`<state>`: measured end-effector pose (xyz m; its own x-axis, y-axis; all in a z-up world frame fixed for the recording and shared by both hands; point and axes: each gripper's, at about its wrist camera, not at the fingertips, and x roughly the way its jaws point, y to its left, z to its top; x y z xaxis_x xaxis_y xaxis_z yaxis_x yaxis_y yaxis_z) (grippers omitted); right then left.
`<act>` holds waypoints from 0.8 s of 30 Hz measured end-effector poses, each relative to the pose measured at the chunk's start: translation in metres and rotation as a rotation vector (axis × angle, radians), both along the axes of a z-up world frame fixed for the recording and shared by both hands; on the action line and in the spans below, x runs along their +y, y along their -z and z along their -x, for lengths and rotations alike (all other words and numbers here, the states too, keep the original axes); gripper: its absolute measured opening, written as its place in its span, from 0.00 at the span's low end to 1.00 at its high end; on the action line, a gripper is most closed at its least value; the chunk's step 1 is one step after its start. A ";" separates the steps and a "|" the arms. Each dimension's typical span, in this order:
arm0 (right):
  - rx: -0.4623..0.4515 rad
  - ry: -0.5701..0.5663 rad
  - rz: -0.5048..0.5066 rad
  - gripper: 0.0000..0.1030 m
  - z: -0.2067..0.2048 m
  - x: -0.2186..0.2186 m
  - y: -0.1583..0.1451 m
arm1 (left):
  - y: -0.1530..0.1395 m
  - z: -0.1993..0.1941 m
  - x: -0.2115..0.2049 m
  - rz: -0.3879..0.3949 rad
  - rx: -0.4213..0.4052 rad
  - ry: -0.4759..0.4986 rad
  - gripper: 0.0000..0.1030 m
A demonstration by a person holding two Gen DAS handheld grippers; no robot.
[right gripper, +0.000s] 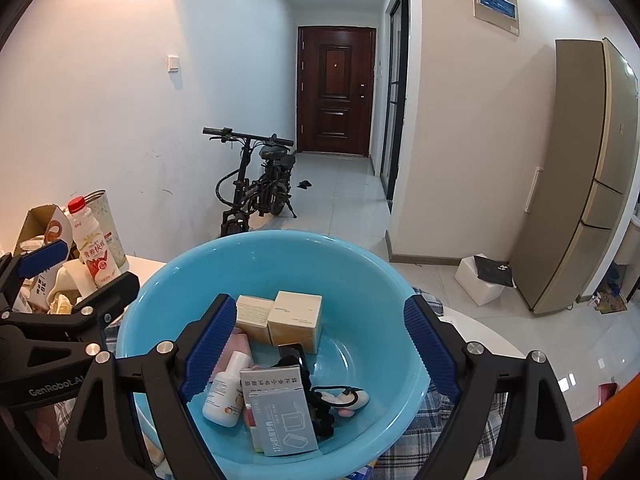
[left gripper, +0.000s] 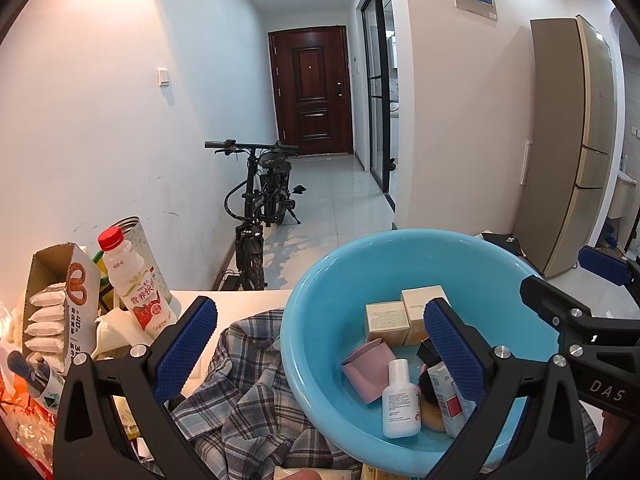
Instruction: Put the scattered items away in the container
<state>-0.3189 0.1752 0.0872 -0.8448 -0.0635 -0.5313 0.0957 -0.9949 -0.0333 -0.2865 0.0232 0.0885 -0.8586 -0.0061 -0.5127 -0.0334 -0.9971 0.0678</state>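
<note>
Right view alone is showing a grey packet (right gripper: pixel 285 412) and black cord (right gripper: pixel 320 404) lying in the blue basin (right gripper: pixel 160 320), frame centre. Two beige boxes (right gripper: pixel 280 320), one white bottle (right gripper: pixel 224 396) inside. Both claws, left (left gripper: pixel 320 344) and right (right gripper: pixel 320 348), are hanging released, grasping nothing. Left view is showing a plaid shirt (left gripper: pixel 248 392) on the surface (left gripper: pixel 240 300), lower centre.

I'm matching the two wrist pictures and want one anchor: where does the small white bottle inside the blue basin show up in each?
Left wrist: the small white bottle lies low in the blue basin, lower right of centre, beside a pink cup.
Right wrist: the small white bottle lies in the basin's lower left, by the right claw's left finger.
Shared landmark: the two beige boxes behind it.
</note>
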 end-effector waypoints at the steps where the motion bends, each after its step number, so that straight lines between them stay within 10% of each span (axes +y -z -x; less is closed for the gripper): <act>1: 0.001 0.001 -0.002 0.85 0.000 0.000 0.000 | 0.000 0.000 0.000 0.003 0.000 -0.002 1.00; 24: 0.009 0.006 -0.016 1.00 -0.002 -0.001 -0.001 | 0.001 0.002 -0.002 0.026 0.000 -0.027 1.00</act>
